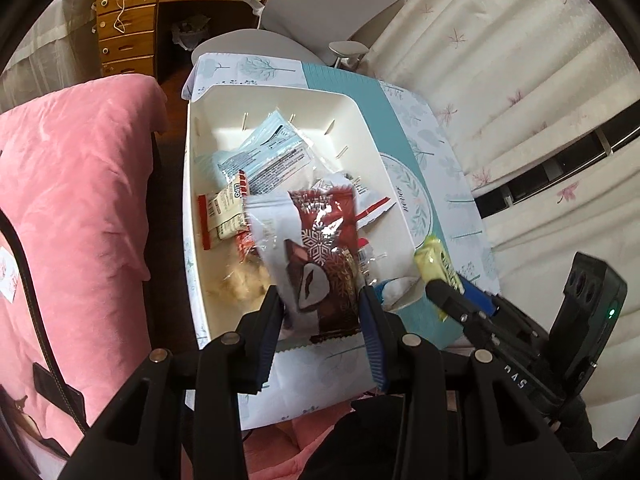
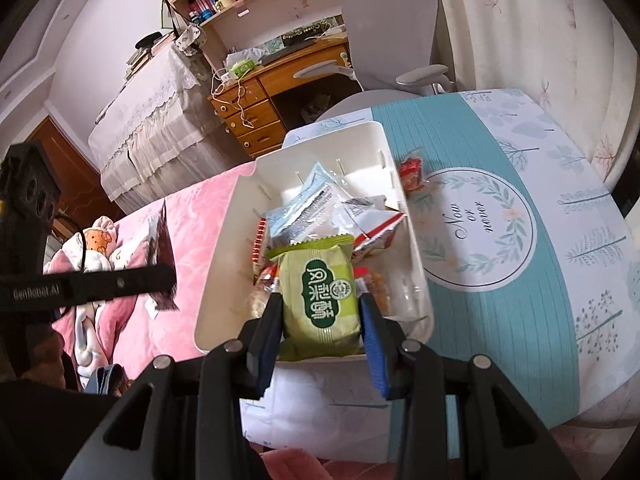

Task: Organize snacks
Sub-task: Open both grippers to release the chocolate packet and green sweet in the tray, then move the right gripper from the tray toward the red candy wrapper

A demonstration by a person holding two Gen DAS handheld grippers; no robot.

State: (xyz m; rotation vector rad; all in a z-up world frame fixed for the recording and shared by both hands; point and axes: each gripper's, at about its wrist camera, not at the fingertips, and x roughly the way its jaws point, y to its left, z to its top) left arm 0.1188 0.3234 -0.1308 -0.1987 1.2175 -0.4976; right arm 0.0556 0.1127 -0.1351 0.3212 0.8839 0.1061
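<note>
The left gripper (image 1: 322,304) has its two blue-padded fingers closed partway on a dark red, glossy plastic snack packet printed with a white snowflake (image 1: 326,256), pinched at its near end and hanging over the near part of a white rectangular plastic bin (image 1: 392,184). Just beyond those fingertips, inside the bin, lie a clear bag of pale puffed pieces (image 1: 244,280), then a cream and red wafer bar wrapper (image 1: 224,212), and farther off a light blue foil sachet with black print (image 1: 266,152).

The right gripper (image 2: 320,308) likewise clamps a green plastic pastry packet with a dark green label (image 2: 322,300) between its fingers, held above the bin's near end (image 2: 216,280). Past its tips the blue sachets (image 2: 308,200) and a white and red wrapper (image 2: 374,226) are piled. To the right of the fingers, beyond the bin wall, a small red-wrapped snack (image 2: 412,174) rests on the teal and white printed tablecloth (image 2: 520,280).
</note>
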